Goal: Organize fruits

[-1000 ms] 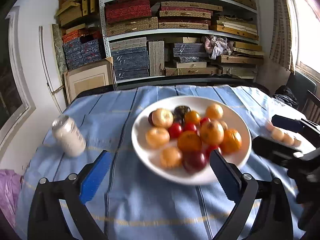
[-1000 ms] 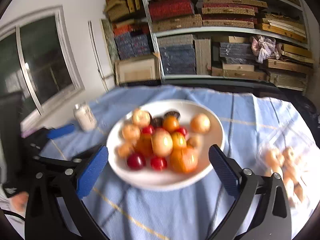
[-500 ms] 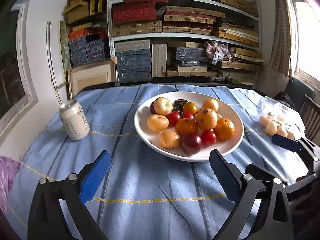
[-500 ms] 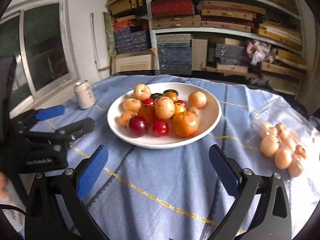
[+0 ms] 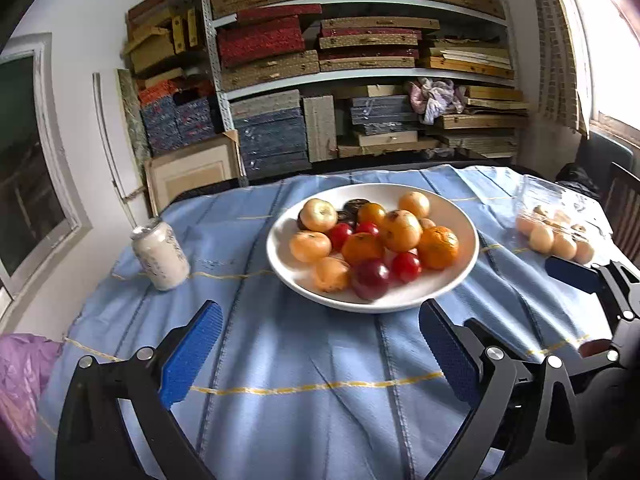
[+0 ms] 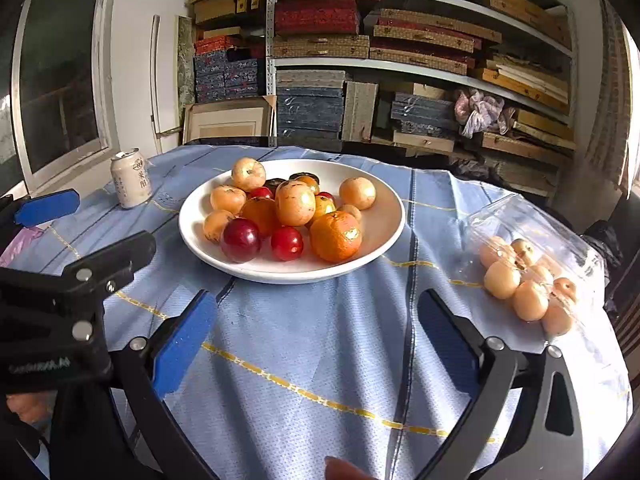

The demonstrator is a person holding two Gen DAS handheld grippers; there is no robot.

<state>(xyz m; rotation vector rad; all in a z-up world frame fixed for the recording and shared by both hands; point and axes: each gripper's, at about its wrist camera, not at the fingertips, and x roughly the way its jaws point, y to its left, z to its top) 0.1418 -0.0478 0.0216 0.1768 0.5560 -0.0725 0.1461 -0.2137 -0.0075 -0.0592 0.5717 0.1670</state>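
A white plate (image 5: 448,296) (image 6: 384,240) on the blue tablecloth holds a heap of mixed fruit: oranges (image 5: 438,247) (image 6: 335,235), pale orange fruits (image 6: 295,203), red cherry tomatoes (image 6: 287,243) and a dark red plum (image 5: 370,279) (image 6: 241,239). A clear plastic bag of pale round fruits (image 5: 554,236) (image 6: 528,280) lies right of the plate. My left gripper (image 5: 320,356) is open and empty, short of the plate's near rim. My right gripper (image 6: 316,344) is open and empty, also short of the plate.
A white drink can (image 5: 160,256) (image 6: 130,184) stands left of the plate. A purple bag (image 5: 20,376) lies at the table's left edge. Shelves stacked with boxes (image 5: 360,80) stand behind the table. A dark chair (image 5: 624,208) is at the right.
Both grippers have drawn back from the plate toward the table's near side, so the plate and bag sit farther off. Both stay open and empty.
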